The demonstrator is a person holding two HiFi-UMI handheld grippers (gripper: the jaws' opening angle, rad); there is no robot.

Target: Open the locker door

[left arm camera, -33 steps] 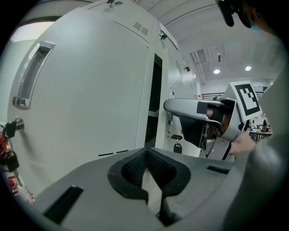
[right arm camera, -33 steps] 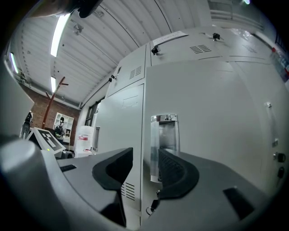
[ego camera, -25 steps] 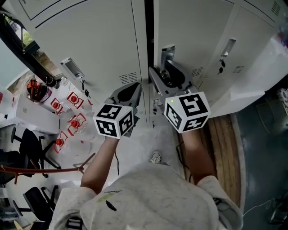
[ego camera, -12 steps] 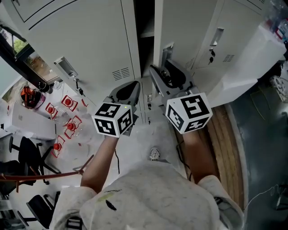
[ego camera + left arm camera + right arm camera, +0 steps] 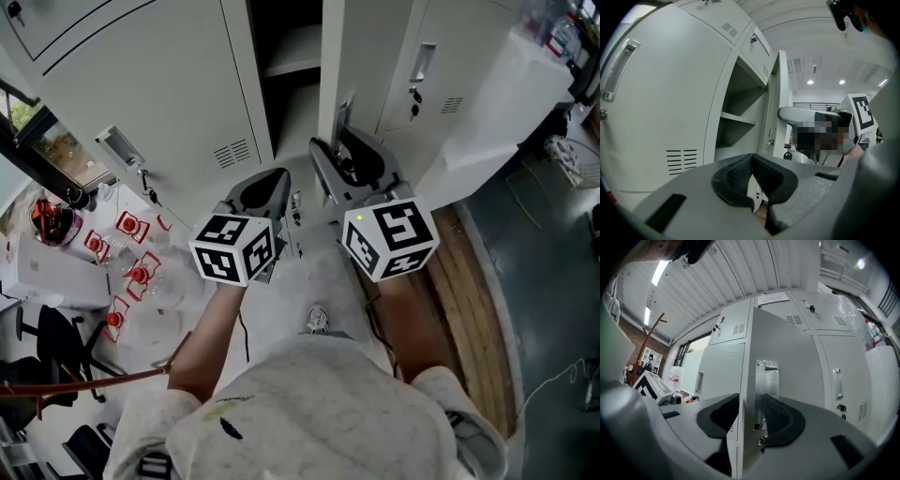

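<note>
Swung wider than a second ago, the locker door (image 5: 361, 66) now stands well clear of its frame. My right gripper view shows what the head view hides: the right gripper (image 5: 750, 413) jaws sit astride the door's free edge, have just been closing, and press it beside the chrome handle (image 5: 766, 376). The left gripper (image 5: 751, 176) jaws are together and empty, facing the bared shelf (image 5: 736, 117)

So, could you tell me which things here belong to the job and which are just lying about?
Job: locker door, its handle, right gripper astride its edge, jaws just closing.
Lying about: neighbouring lockers, keys, black chair.
</note>
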